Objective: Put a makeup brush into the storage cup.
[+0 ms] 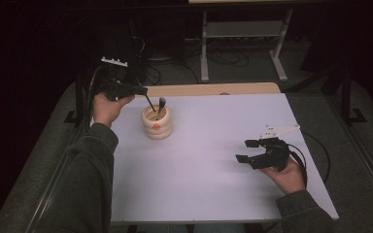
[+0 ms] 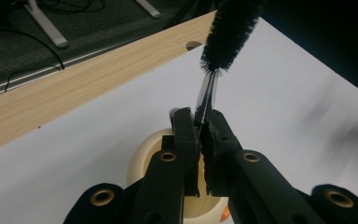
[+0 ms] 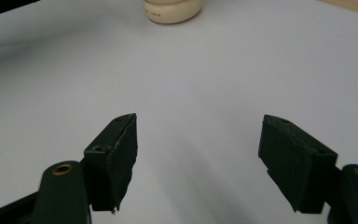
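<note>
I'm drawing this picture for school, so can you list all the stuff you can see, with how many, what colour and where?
pot: one, cream with an orange mark, on the left part of the sheet
brush: one, black bristles on a thin stem, above the pot, pinched by the left gripper
second stick: one, dark, standing in the pot
sheet: one, white, covering the table
table: one, light wood, its far edge showing past the sheet
metal frame: one, grey, on the floor behind the table
left gripper: one, black, shut on the brush stem over the pot
right gripper: one, black, open, over the sheet's right side
</note>
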Tool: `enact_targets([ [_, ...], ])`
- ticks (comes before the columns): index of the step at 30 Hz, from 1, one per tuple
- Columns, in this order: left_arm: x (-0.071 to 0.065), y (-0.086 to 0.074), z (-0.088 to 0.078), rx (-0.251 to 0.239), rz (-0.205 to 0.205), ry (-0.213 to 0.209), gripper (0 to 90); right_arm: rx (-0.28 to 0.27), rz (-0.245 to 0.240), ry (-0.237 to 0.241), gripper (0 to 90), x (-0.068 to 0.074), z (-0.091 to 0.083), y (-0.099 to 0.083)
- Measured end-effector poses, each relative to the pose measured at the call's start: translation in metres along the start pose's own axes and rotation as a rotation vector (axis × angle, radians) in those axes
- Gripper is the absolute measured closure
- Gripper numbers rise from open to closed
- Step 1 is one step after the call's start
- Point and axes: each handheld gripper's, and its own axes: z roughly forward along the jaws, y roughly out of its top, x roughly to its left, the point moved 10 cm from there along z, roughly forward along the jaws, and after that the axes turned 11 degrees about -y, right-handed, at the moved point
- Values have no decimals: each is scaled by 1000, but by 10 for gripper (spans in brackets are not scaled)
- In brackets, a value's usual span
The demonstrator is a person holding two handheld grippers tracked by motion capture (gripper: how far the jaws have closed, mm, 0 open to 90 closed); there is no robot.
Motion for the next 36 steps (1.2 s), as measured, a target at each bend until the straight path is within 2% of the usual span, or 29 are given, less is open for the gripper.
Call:
enact_targets([
  [5,4,-5,2,4,-8,6,850,6,-1,-2,269,0,1,-1],
  [6,4,-7,3,2,-20,3,850,4,-2,-2,270,0,1,-1],
  [19,10,-21,14,30,-30,16,849,8,0,-1,270,0,2,-1],
  [24,11,-25,16,15,-47,8,847,4,-6,-5,271,0,2,0],
  [27,13,-27,17,28,-48,22,847,8,2,-2,271,0,2,0],
  [36,15,-34,23,31,-59,21,846,8,-4,1,273,0,2,-1],
])
